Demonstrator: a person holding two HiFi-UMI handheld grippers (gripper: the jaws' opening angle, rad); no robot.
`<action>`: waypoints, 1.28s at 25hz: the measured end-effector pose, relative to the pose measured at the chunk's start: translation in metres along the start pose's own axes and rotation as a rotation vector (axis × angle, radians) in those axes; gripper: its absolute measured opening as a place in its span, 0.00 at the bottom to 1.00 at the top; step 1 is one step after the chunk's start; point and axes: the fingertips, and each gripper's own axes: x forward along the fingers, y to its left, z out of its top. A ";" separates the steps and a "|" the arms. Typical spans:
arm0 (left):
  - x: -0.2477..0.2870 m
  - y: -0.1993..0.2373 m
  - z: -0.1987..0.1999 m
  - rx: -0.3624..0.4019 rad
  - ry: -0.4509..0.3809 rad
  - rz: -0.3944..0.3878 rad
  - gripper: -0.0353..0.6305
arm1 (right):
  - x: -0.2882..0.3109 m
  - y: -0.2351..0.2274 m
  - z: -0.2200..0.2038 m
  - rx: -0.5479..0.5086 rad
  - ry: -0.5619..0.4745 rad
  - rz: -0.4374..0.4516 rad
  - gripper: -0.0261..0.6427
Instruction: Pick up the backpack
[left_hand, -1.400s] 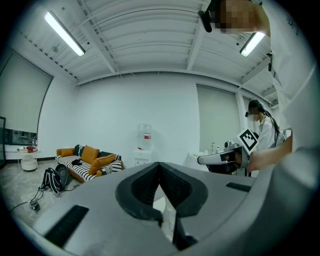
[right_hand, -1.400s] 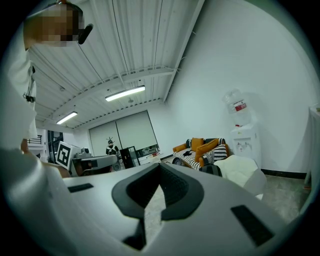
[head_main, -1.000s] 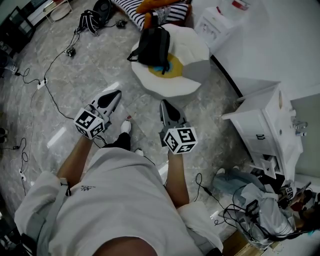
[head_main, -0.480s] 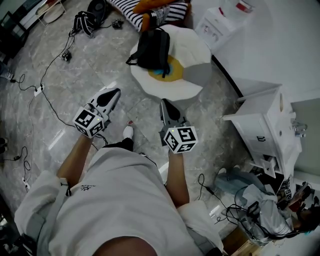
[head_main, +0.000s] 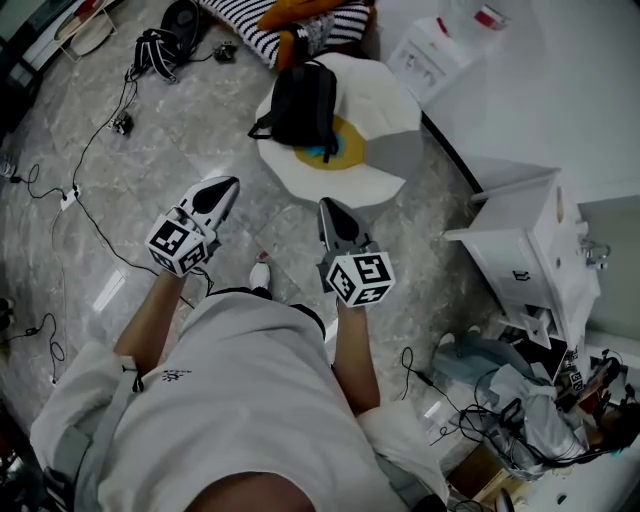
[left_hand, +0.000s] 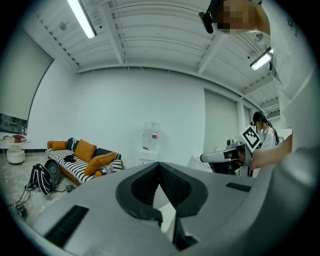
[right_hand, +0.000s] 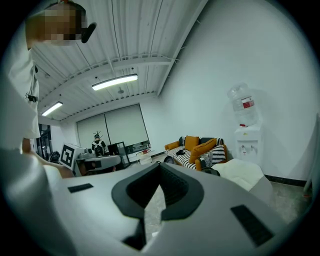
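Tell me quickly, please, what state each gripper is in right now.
Left gripper: closed, holding nothing.
Right gripper: closed, holding nothing.

Backpack (head_main: 305, 100) black, top centre. Beanbag (head_main: 385, 100) white, yellow-and-blue middle patch. Sofa (head_main: 245, 18) black-and-white stripes, orange cushions (head_main: 300, 12), top edge. Floor (head_main: 180, 150) grey marbled. Shirt (head_main: 240, 400) white, lower left.

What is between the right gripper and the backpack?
Just the white rim of the egg-shaped cushion under the backpack, shown in the head view.
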 end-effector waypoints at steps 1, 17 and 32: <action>0.001 0.007 -0.001 -0.001 0.002 -0.003 0.06 | 0.007 0.001 0.002 -0.003 -0.001 0.000 0.05; 0.001 0.068 0.006 -0.018 -0.020 0.024 0.06 | 0.069 0.012 0.013 -0.019 0.020 0.019 0.05; 0.018 0.098 0.008 -0.030 -0.015 0.081 0.06 | 0.111 -0.011 0.021 -0.007 0.029 0.074 0.05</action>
